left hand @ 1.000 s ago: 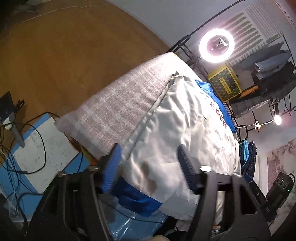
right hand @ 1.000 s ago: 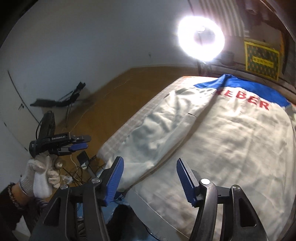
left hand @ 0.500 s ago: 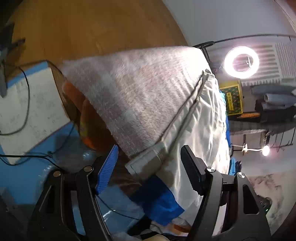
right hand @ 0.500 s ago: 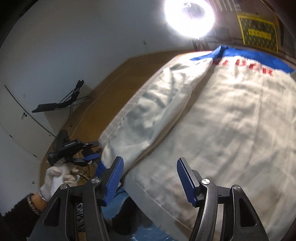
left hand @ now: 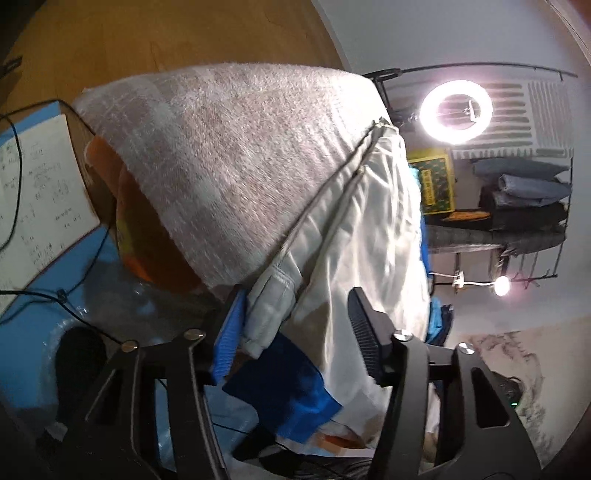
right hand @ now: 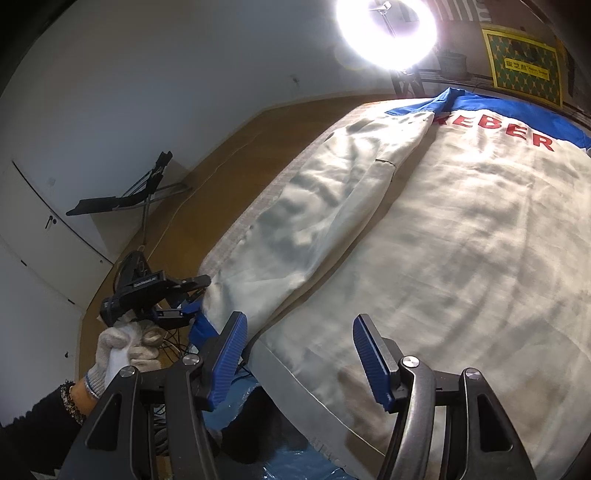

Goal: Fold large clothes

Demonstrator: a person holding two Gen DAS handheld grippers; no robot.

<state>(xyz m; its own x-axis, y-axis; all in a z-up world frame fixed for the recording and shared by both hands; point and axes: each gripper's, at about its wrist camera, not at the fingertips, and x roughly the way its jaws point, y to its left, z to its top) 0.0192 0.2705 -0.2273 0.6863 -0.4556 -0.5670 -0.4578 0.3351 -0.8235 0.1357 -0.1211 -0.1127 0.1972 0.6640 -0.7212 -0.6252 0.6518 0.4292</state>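
A white jacket [right hand: 461, 240] with a blue collar and red letters lies spread on the checked table cover [left hand: 240, 155]. Its left sleeve [right hand: 325, 229] runs down to the table's near corner. There my left gripper [left hand: 296, 291] has the grey-white sleeve cuff [left hand: 269, 299] between its jaws, which are closing. The cuff leans on the left blue pad [left hand: 229, 339]; the other pad stands clear of it. The right wrist view also shows the left gripper [right hand: 199, 293] at the sleeve's end. My right gripper [right hand: 299, 315] hangs open just above the jacket's near hem [right hand: 314, 373], nothing between its fingers.
A ring light [right hand: 386, 33] glares at the table's far end, with a yellow-green sign [right hand: 524, 70] and a clothes rack [left hand: 524, 192] behind. A white-gloved hand [right hand: 125, 347] holds the left gripper. Cables, papers [left hand: 33, 195] and blue plastic lie below the corner. A folded stand [right hand: 122, 199] lies on the wooden floor.
The left gripper has sunk to the table's corner and rolled, and its jaws have narrowed around the sleeve cuff. The right gripper has come down closer to the jacket's hem, still as wide.
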